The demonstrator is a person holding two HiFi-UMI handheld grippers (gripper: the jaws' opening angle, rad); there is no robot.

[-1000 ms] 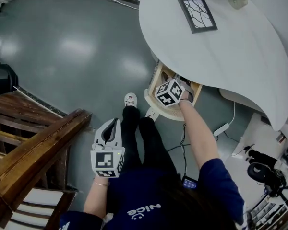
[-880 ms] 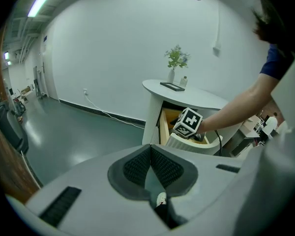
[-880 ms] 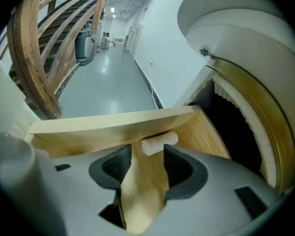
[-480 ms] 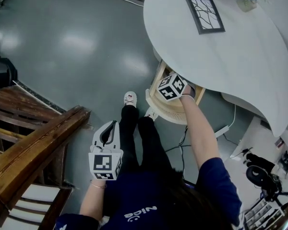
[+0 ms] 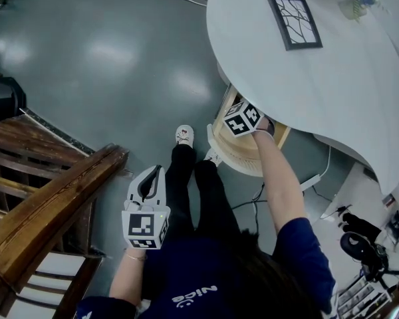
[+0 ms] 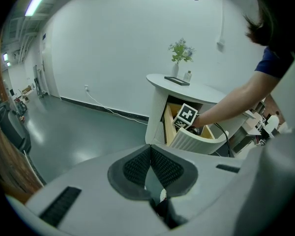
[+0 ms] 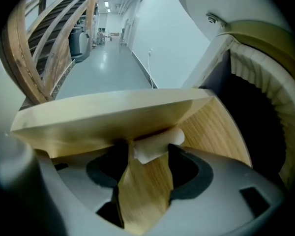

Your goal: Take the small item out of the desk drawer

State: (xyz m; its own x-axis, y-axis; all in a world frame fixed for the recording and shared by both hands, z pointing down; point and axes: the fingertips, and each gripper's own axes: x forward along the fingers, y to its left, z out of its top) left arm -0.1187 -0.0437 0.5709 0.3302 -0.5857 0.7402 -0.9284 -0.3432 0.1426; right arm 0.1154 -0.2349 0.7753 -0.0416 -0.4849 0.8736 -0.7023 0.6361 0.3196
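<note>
step: reach-in for the grasp. Judged early, since the small item is not yet lifted.
drawer: seen pulled open, with a ribbed white front and wood inside.
counter: white rounded top, directly over the drawer's back part.
small item: short pale roll lying on the drawer's floor, against the drawer's wooden inner wall.
right claw: released. Its jaws have just been opening and are now spread wide. It is pushed nose-down into the drawer, with the small item between the jaw tips and no pad pressing on it.
left claw: clenched on nothing, pads met. It is held low at the person's side, well apart from the drawer and facing its open front.
item lie: the roll's long axis appears to run across the gap, slightly tilted, with its ends near the pads.
approach: a little more depth is judged to be needed, so the pads are brought level with the roll's body rather than only its near edge.
alignment: the claw should be kept centred on the roll. One pad is best not driven into the drawer's wall, which sits just behind the item.
closure: the jaws should be closed slowly. With an end-on squeeze, a round piece may be squirted out along the drawer's floor.
lift: once gripped, the item should be drawn up and out toward the drawer's front, clear of the counter's underside.
risk: the roll could be wedged into the drawer's corner if it is nudged before closing.
</note>
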